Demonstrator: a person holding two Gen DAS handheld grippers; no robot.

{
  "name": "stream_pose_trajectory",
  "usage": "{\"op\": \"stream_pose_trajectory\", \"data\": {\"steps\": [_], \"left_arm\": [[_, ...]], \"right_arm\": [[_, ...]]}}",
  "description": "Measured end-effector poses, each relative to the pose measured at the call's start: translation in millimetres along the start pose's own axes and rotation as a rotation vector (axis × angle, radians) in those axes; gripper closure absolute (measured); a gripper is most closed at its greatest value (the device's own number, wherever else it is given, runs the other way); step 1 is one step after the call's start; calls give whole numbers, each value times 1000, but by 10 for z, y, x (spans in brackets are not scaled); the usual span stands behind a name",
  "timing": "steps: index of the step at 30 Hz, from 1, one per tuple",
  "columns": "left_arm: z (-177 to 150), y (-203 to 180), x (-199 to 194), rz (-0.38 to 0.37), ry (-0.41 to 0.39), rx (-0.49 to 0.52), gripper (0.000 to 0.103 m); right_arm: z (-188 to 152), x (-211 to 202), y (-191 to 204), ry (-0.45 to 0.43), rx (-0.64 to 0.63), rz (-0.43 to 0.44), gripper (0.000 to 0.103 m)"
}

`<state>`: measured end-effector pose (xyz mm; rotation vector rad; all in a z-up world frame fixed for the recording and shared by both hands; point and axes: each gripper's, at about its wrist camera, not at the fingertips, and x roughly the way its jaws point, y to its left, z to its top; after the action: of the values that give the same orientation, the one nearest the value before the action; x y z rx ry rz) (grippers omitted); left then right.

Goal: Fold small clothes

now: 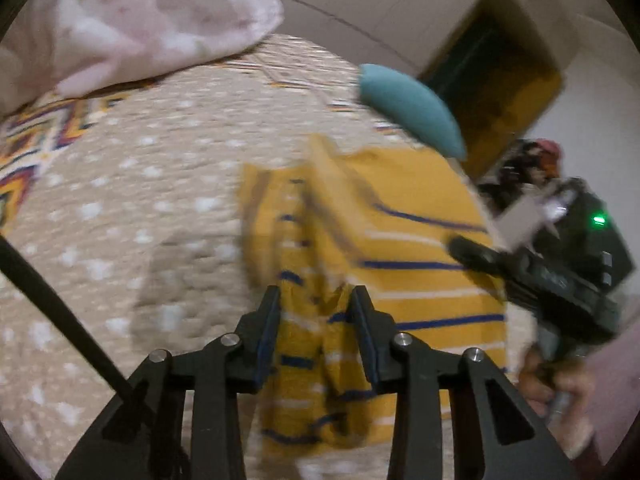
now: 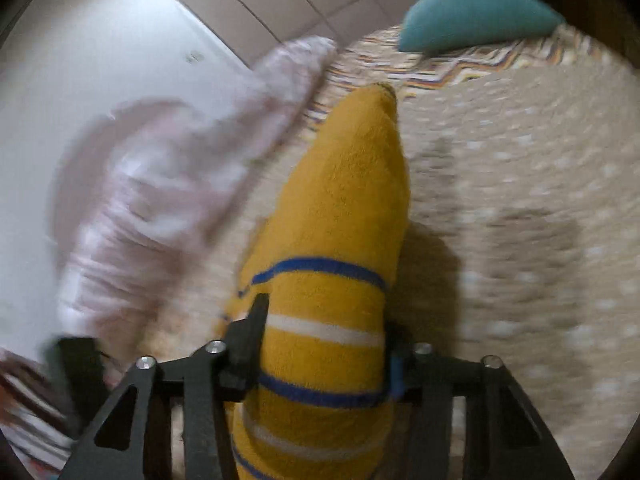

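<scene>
A yellow garment with blue and white stripes (image 1: 400, 240) hangs lifted above the beige dotted bedspread (image 1: 120, 220). My left gripper (image 1: 316, 300) is shut on a bunched edge of it. In the right wrist view the same garment (image 2: 340, 220) drapes over and between the fingers of my right gripper (image 2: 324, 320), which is shut on it; the right finger is mostly hidden by cloth. The right gripper also shows in the left wrist view (image 1: 520, 264), at the garment's right edge. Both views are blurred by motion.
A pale pink cloth (image 1: 140, 28) lies bunched at the bed's far left, also in the right wrist view (image 2: 180, 180). A teal cushion (image 1: 412, 108) sits at the far edge, also in the right wrist view (image 2: 476, 12). A tiled wall and a dark doorway (image 1: 492, 92) are behind.
</scene>
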<state>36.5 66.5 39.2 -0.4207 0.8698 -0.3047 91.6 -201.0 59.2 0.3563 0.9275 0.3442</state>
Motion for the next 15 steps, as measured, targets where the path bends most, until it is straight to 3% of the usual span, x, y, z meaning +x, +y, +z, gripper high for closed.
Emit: {"op": "stream_pose_trajectory", "data": {"steps": [1,3,4,6,7,12,15], "left_arm": [[6,80,-70,-17,-10,-28,68],[1,220,-248,-42,-50,-67,64],[-15,291,-374,-48,-79,-79,52],[-61,435,-606,-27,-145,-107,38],[-70,467,-673,-10,-162,-113,37],[-92,603,-873,108,-221,-108,37],[-104,652,-903,131,-228,-106,36]], "right_arm": [[-22,-48,38,-1,-28,-60,46],[-46,-255,119,-70,-55,-86,46],[-53,-417,194,-138,-69,-106,46],[-58,-604,343,-216,-97,-116,46],[-36,-636,488,-223,-122,-111,48],[5,-168,954,-97,-233,-121,74],[55,417,946,34,-167,-139,80]]}}
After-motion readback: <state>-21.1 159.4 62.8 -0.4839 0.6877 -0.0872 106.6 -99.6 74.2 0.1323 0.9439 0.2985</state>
